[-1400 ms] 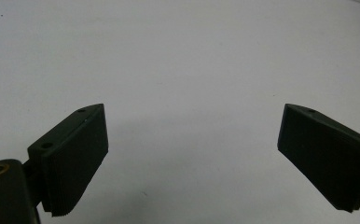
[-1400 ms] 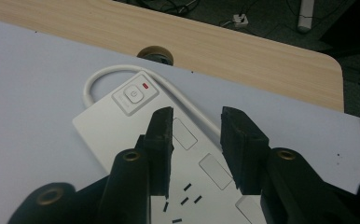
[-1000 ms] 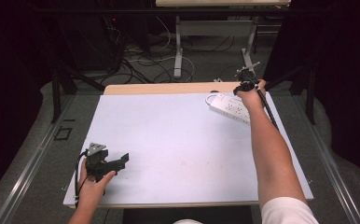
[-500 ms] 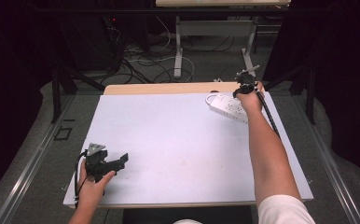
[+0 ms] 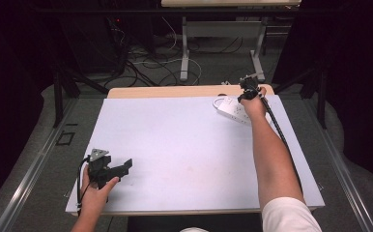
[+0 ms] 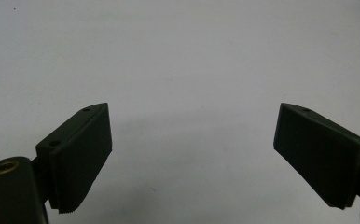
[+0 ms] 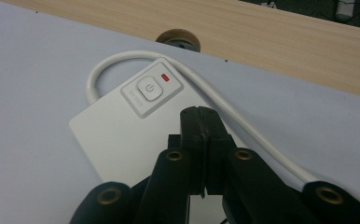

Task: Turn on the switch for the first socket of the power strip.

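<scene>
At the upper right of the high view, the white plastic power strip (image 5: 233, 109) lies on the pale grey table sheet (image 5: 175, 140). The right gripper (image 7: 200, 114), jaws just clenched together with nothing between them, hovers over the strip's grey power button (image 7: 149, 89). At lower left, the left gripper (image 6: 192, 154) stands released.

white sheet (image 5: 175, 145) covering light wooden tabletop (image 5: 175, 91); round brown grommet (image 7: 178, 38) in wood strip; tangled dark cables (image 5: 141, 58) and white metal table legs (image 5: 184, 48) beyond.
</scene>
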